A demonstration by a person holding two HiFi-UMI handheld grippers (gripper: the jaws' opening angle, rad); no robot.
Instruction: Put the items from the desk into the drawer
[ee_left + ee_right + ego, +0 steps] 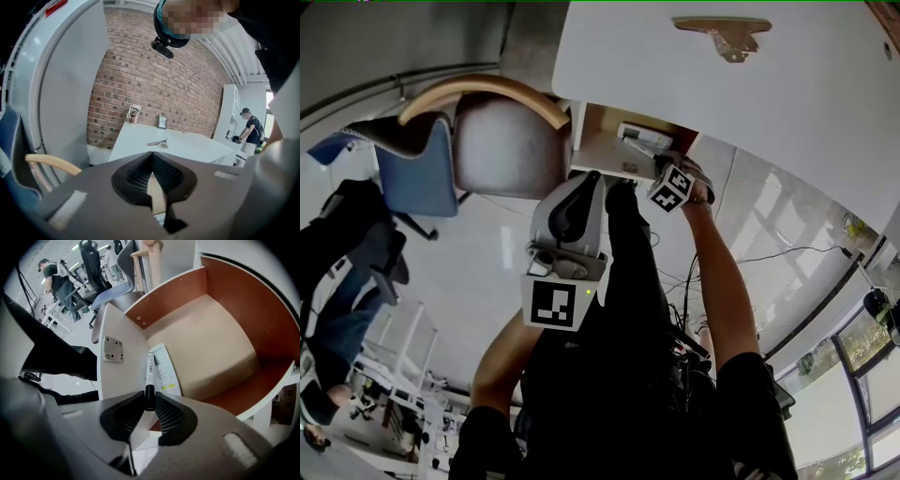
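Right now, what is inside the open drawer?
A white remote lies in the drawer, by one wall. The right gripper holds a marker over it. The gripper's body hides the remote's near end.

Chair w/ curved wooden armrest, grey back & blue pad is seen on the pale floor. Cables are trailed across it. Brick wall is seen at back; patterned cup & small picture frame are stood before it, near each other. Bystander in cap is seen by white cabinet. Black office chair is seen in bkgd.
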